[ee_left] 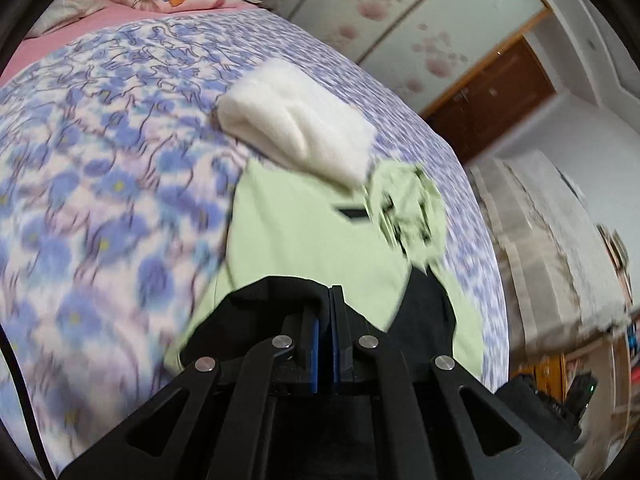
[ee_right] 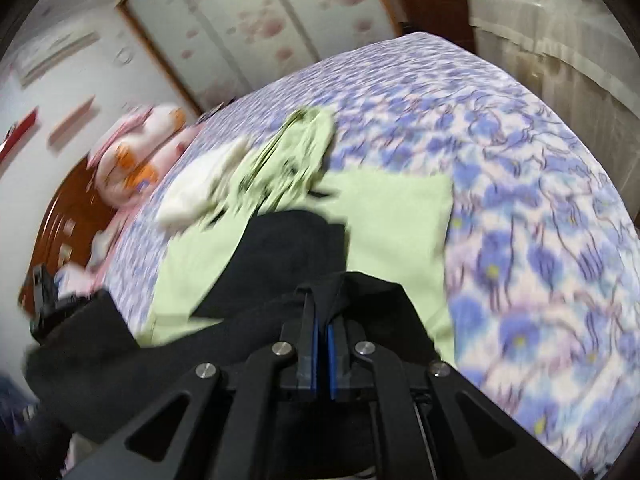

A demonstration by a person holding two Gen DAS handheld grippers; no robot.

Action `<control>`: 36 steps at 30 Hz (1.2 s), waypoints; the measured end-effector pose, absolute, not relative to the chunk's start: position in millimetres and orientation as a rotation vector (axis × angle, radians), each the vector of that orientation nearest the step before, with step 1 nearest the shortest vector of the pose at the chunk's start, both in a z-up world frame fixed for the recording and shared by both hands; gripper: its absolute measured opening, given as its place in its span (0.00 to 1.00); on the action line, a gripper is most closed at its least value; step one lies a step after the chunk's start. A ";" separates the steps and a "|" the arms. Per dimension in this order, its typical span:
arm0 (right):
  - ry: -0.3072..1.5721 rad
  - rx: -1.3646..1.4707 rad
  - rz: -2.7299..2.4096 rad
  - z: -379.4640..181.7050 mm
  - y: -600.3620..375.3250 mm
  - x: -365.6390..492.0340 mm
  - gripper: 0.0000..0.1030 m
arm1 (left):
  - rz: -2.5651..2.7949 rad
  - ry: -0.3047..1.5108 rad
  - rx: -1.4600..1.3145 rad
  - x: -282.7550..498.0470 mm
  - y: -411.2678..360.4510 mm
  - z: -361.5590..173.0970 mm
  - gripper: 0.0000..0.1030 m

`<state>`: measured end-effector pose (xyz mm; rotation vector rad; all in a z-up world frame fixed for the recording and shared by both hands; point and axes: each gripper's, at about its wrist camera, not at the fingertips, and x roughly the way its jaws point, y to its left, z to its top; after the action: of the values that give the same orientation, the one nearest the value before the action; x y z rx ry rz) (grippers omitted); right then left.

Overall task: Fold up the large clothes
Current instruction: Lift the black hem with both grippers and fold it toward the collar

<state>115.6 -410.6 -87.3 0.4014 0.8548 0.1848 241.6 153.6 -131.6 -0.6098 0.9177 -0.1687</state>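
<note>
I am clamping black cloth [ee_left: 276, 292] in my left gripper [ee_left: 330, 292] and right gripper [ee_right: 322, 286]; green garment [ee_right: 396, 208] lying ahead, beneath both.

no readable text, labels, brands or numbers anywhere; both views are motion-blurred

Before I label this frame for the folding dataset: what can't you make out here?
- Black garment: overall shape; both views cut it off at the lower edge behind each claw's linkage.
- Print on the crumpled green cloth: motion blur, both views.
- Left claw and right claw: shut on black fabric; how much is pinched is hidden by the fingers.
- White folded item: type unclear, blurred.
</note>
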 end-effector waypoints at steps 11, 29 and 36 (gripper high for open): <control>1.033 0.575 0.008 -162.5 -440.4 240.5 0.38 | 0.005 1.103 -0.557 377.2 155.9 -205.6 0.42; 0.904 -0.141 0.086 -148.9 -375.4 177.5 0.46 | -0.177 0.939 0.197 306.8 100.8 -207.0 0.59; 0.870 -0.477 0.065 -169.8 -333.3 159.3 0.46 | -0.145 0.812 0.645 287.5 59.1 -232.3 0.59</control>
<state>159.3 -333.3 -169.8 -0.4769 0.8698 0.0655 287.5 59.1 -232.3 0.6450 0.8116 -0.1449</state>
